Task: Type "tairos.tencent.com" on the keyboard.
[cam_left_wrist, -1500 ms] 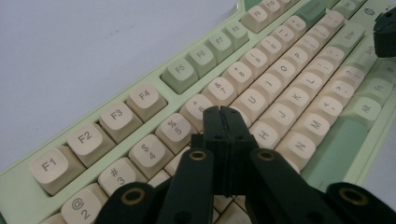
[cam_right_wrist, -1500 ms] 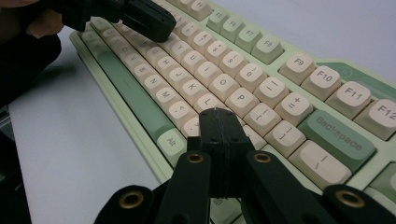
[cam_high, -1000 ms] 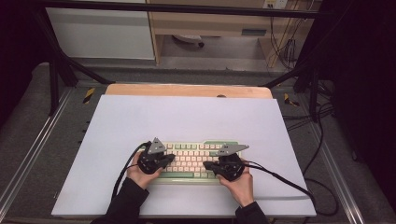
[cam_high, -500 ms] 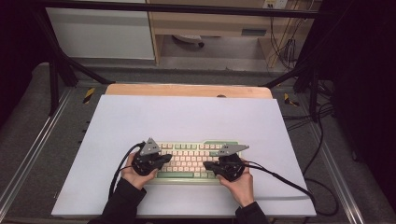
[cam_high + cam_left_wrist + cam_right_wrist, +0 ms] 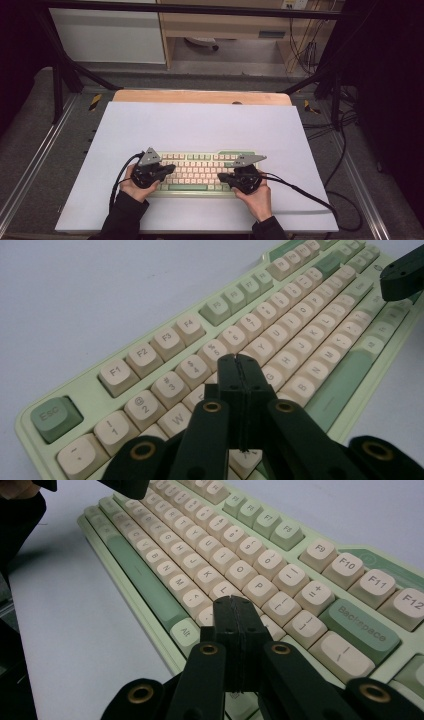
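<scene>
- Keyboard (image 5: 200,172): pale green case with cream keys and green accent keys; lay flat on the white surface (image 5: 200,125), close to its near edge and roughly midway between the left and right edges, long side parallel to that near edge.
- Left claw (image 5: 169,169): held in the person's left hand (image 5: 131,186) over the left end of the keyboard; jaws clenched tight, pad against pad, with nothing between them. In the left gripper view the closed tips (image 5: 239,371) stood over the letter rows, near the number row; whether they touched a key could not be told.
- Right claw (image 5: 223,177): held in the person's right hand (image 5: 256,196) over the right end of the keyboard; jaws likewise clenched, nothing grasped. In the right gripper view the closed tips (image 5: 235,611) stood over the keys near L and P; contact with a key could not be told.
- Backspace key (image 5: 359,624): green, just right of the right claw's tips in that view.
- Esc key (image 5: 52,415): green, at the keyboard's far-left corner.
- Cables (image 5: 300,192): black, trailing from each claw across the surface toward its near edge and right edge.
- Wooden board (image 5: 200,96): along the far edge of the white surface.
</scene>
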Motion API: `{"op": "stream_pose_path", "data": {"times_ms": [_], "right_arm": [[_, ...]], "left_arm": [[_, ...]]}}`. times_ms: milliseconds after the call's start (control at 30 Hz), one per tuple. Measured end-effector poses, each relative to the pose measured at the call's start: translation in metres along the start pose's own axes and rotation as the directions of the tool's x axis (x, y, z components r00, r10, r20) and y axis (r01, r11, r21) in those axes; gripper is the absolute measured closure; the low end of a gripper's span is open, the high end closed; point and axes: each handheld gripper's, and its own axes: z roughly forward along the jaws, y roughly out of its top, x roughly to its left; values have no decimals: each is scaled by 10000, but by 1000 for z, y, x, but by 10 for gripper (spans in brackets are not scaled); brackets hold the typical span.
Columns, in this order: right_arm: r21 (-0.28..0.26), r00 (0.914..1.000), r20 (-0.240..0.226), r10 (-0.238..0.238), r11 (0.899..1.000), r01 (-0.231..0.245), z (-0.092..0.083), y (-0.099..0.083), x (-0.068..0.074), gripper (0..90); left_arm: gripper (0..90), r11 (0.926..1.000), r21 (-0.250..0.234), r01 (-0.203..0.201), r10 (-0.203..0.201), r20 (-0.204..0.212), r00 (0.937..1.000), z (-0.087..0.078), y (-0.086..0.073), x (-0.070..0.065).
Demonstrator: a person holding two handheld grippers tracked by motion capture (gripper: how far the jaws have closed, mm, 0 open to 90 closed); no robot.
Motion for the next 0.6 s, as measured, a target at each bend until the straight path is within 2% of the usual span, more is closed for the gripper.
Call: {"op": "stream_pose_path", "data": {"times_ms": [333, 600], "right_arm": [[35, 10000, -5, -11, 10000, 11, 1, 0, 0, 900], [58, 10000, -29, 40, 10000, -40, 1, 0, 0, 900]], "left_arm": [[899, 9998, -35, 183, -183, -197, 9996, -2, -2, 7], [898, 9998, 101, 169, -165, -343, 9993, 7, -3, 7]]}}
